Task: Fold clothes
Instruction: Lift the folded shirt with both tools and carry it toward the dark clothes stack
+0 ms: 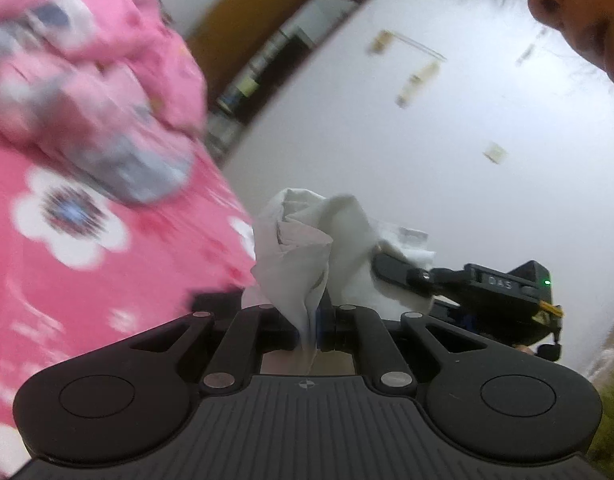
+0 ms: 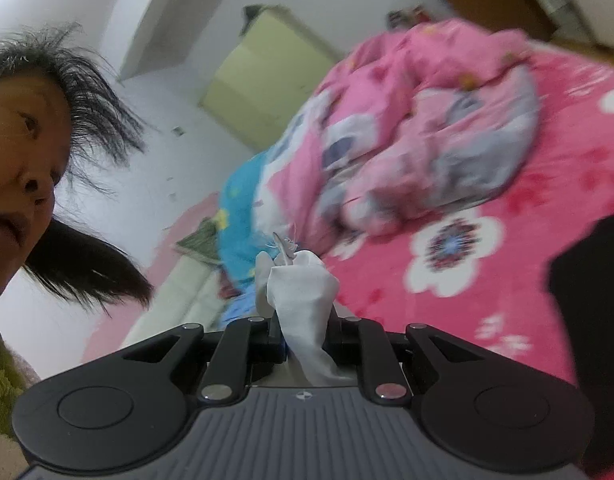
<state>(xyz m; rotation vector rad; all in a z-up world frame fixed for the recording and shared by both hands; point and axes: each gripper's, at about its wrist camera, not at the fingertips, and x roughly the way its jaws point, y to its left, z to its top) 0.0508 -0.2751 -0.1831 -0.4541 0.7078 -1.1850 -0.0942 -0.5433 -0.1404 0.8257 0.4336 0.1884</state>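
both hand-held grippers, left point(image 1: 313, 320) and right point(image 2: 303, 332), clamp bunched white cloth point(image 1: 307, 248); folding not visibly begun; bed point(image 2: 507, 280) at 2 o'clock.

You can read only one marking here: the raised letters "DAS" on the dark body of the right gripper point(image 1: 419, 280), seen side-on from the left wrist view, at the right and a little beyond the white cloth. The letters are small and soft, so take that reading as likely rather than sure. The small pale tags on the far white wall point(image 1: 427, 120) are too blurred for you to make out, and the right wrist view shows you no legible writing.
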